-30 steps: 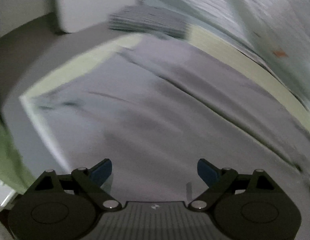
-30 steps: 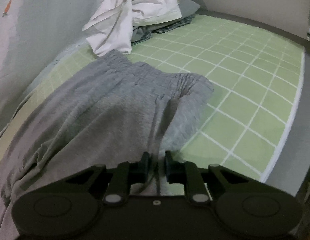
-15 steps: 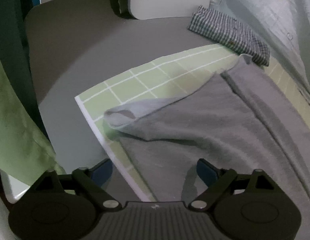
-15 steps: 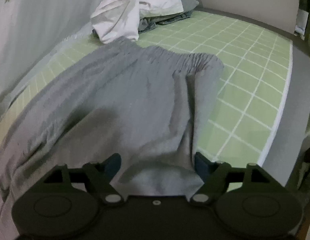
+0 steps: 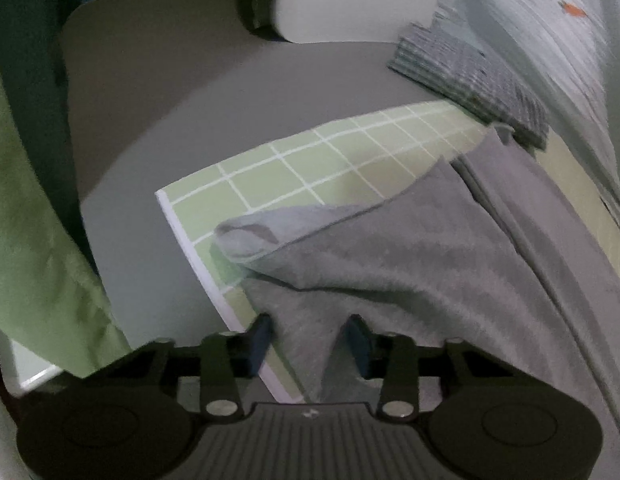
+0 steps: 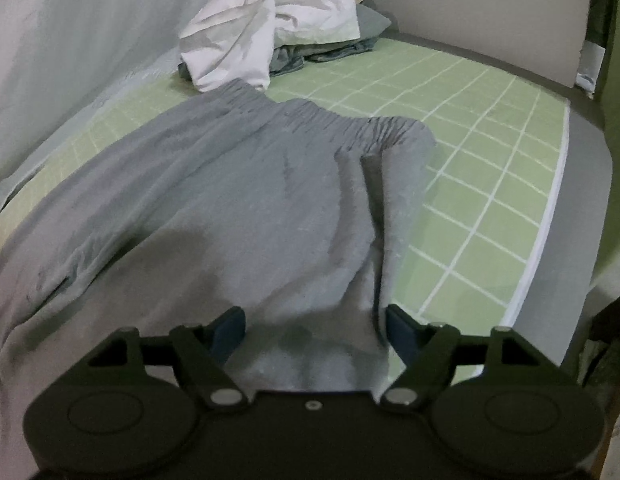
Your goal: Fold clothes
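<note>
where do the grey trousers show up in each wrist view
Left wrist: the grey fabric trousers fill the lower right, the hem end lying between the fingers of the left tool.
Right wrist: they cover the centre and left, gathered waistband at the far end.
Shared landmark: the green mat with a white grid beneath them.

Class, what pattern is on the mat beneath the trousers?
Green with a white grid; clearest in the right wrist view.

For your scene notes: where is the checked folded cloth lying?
Left wrist view, upper right: the checked cloth lies at the green mat's far corner, beside the grey trousers.
</note>
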Demonstrator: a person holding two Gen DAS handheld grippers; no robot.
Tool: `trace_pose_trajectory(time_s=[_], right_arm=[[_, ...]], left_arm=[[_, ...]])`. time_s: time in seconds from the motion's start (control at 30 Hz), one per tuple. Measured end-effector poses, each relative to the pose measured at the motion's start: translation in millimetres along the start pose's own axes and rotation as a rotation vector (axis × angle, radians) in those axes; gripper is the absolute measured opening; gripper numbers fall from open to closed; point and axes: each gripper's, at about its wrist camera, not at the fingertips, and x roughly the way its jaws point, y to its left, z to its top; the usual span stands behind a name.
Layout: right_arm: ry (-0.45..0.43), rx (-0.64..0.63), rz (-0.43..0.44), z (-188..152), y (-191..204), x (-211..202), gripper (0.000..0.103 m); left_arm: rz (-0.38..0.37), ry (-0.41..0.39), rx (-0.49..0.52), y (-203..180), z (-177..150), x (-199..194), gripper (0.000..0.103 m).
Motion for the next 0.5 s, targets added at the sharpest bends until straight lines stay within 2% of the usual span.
trace_pose_trajectory(time_s=[0.03, 0.07, 0.1, 0.13, 0.23, 0.33, 0.5], right_arm=[[-0.003, -0.007, -0.006, 1.5, -0.5, 0.5, 0.057], [-0.003, -0.016, -0.004, 3.6, -1.4, 0.7, 0.046], [0.000, -0.020, 0.009, 6.6, -3.4, 1.1, 0.022], [0.006, -0.011, 0.030, 9.7, -6.8, 1.7, 0.005], [-0.003, 0.084, 0.101, 18.3, -21.4, -1.3, 0.005], [-0.051, 0.149, 0.144, 27.6, -32.3, -16.1, 0.004], [-0.144, 0.158, 0.172, 45.8, -50.2, -55.6, 0.004]], left_arm=[[0.003, 0.005, -0.024, 1.6, 1.5, 0.1, 0.006], [-0.001, 0.013, -0.049, 3.6, 3.1, 0.3, 0.005], [-0.016, 0.021, -0.073, 6.0, 4.8, 0.1, 0.003], [-0.030, 0.025, -0.095, 7.7, 6.4, -0.8, 0.001], [-0.030, -0.009, -0.112, 4.6, 11.0, -13.3, 0.000], [-0.024, -0.068, -0.095, -2.6, 17.4, -35.2, 0.000], [-0.029, -0.152, -0.060, -7.5, 21.1, -88.8, 0.000]])
